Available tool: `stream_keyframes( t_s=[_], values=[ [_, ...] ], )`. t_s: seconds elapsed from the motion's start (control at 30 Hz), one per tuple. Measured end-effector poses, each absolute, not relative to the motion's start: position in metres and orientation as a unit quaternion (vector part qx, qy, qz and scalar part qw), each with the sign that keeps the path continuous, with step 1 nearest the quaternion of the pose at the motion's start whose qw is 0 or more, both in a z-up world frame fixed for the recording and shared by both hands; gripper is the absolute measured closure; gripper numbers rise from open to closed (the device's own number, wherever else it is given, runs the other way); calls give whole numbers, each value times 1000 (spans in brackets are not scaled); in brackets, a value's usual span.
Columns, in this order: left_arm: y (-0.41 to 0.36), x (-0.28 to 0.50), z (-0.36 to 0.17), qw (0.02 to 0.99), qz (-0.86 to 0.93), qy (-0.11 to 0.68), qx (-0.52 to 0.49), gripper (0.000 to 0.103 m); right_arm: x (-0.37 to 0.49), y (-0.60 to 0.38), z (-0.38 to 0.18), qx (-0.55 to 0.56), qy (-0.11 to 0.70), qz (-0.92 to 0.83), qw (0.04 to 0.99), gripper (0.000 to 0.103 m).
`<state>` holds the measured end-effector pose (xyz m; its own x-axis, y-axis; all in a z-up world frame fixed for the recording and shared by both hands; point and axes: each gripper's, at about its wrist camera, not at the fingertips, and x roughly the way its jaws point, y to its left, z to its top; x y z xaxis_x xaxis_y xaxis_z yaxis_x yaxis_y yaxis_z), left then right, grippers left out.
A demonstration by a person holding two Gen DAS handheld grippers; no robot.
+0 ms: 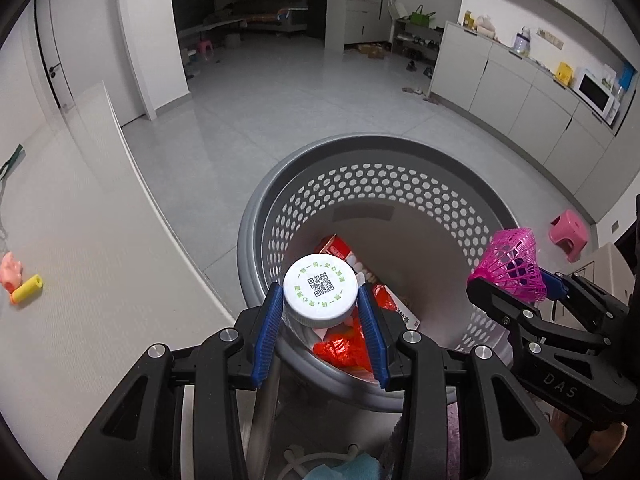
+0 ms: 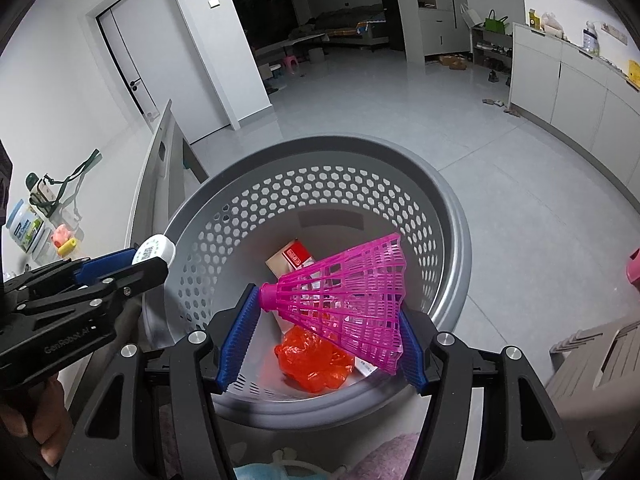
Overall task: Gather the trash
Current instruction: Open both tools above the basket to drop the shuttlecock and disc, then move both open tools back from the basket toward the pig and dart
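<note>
Both grippers hang over a round grey basket [image 1: 256, 240] that stands on a pale tiled floor [image 1: 320, 92]. The floor beyond the basket's far rim lies wide and bare up to a dark doorway. A white bench [image 1: 100, 280] runs beside the basket's left rim, its curved edge very near the rim; grey cabinets [image 1: 520, 96] line the right side of the room, well apart from the basket.

The left gripper [image 1: 320, 300] has its blue ribbed fingers [image 1: 266, 320] narrowed on a white cap [image 1: 320, 294], a ridged plastic disc with a printed code square on its flat top. The cap sits over the basket's near left rim.

The right gripper [image 2: 328, 332] holds a pink shuttlecock [image 2: 348, 300], a cone of thin plastic lattice lying sideways across the fingers [image 2: 240, 336], its knob against the left pad and its flared skirt against the right. It hangs over the basket's inside, near the front rim.

The basket wall is smooth plastic pierced with rows of hexagonal holes. On its bottom lie a crumpled glossy red bag [image 2: 316, 364] and a red and white carton [image 2: 290, 262].

On the bench's left part rest a yellow foam tube [image 1: 27, 289] and a pink toy [image 1: 9, 274], touching. A pink stool [image 1: 568, 236] stands on the floor right of the basket.
</note>
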<state>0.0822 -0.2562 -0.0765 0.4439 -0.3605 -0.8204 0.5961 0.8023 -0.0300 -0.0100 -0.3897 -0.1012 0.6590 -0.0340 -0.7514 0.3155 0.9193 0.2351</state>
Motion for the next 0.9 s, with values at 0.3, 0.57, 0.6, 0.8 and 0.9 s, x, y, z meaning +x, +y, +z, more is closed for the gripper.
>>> stream_keyframes(
  t_s=[0.3,0.57,0.6,0.8,0.9],
  values=[
    [-257,82,-73,846,-273,438,133,50,-2,-389,-102,172,399,-95,896,36],
    [-250,79,-67,850,-275,431,131,46,-9,-391,-100,180,394,-100,896,35],
    [-248,78,-67,850,-275,431,131,46,-9,-391,-100,181,394,-100,895,35],
    [-243,76,-66,851,-270,432,129,46,-12,-387,-100,182,397,-99,894,35],
    [-240,77,-66,852,-267,431,128,46,-14,-386,-98,182,396,-98,895,35]
  ],
)
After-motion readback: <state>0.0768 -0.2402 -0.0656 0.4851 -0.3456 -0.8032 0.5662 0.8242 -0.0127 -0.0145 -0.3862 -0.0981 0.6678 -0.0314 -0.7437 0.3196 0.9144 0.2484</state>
